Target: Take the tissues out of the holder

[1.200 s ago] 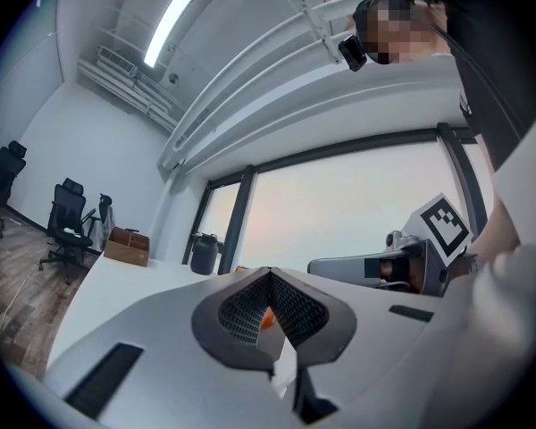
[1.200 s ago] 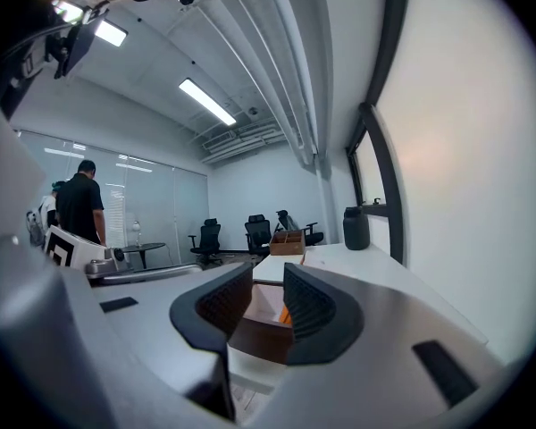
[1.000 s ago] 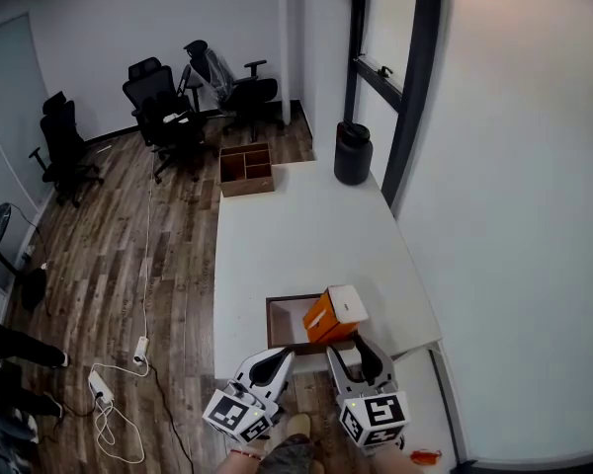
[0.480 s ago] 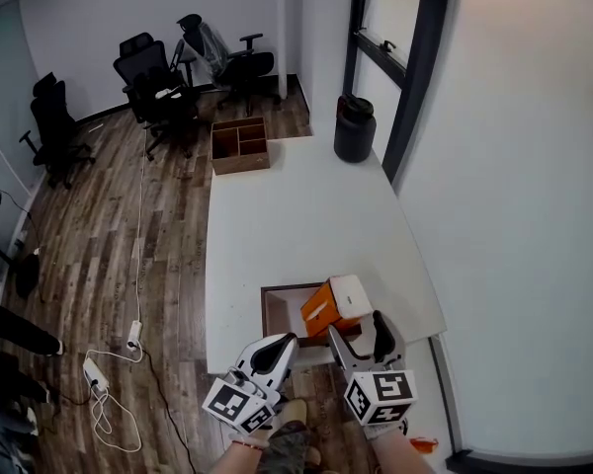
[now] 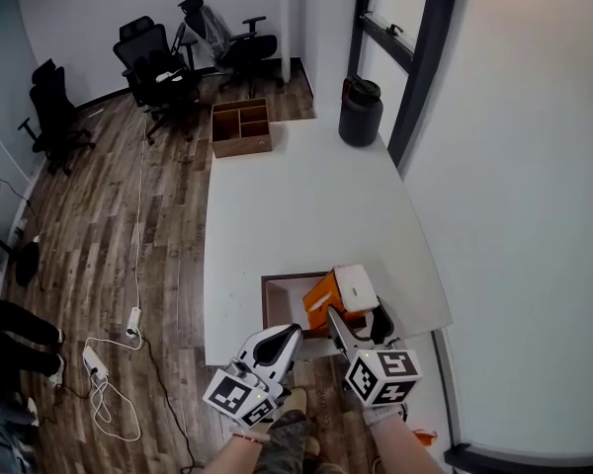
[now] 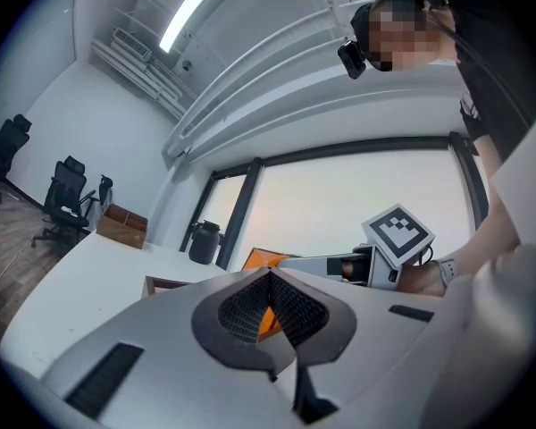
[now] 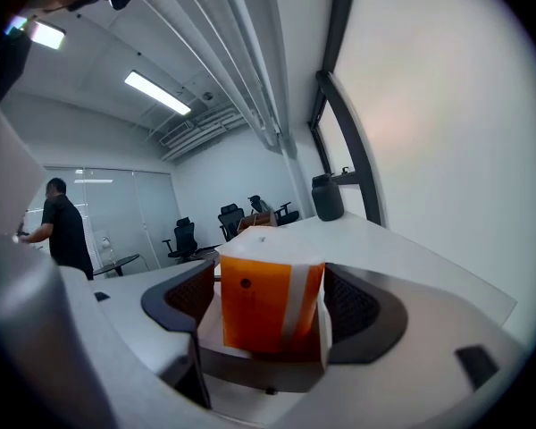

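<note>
Right gripper [image 5: 354, 316]: jaws pinching the orange tissue pack [image 5: 336, 297], one pad on each side face. The pack has a white top and sits tilted above the right part of the brown holder [image 5: 275, 311]. Can't tell if its bottom corner still touches the holder. The holder is at the near edge of the white table [image 5: 296, 215].

Left gripper [image 6: 269, 284]: jaws pressed together, nothing between them. It hangs just left of the right one, off the table's near edge.

A wooden box [image 5: 242, 126] and a black container [image 5: 361, 112] stand at the far end.
</note>
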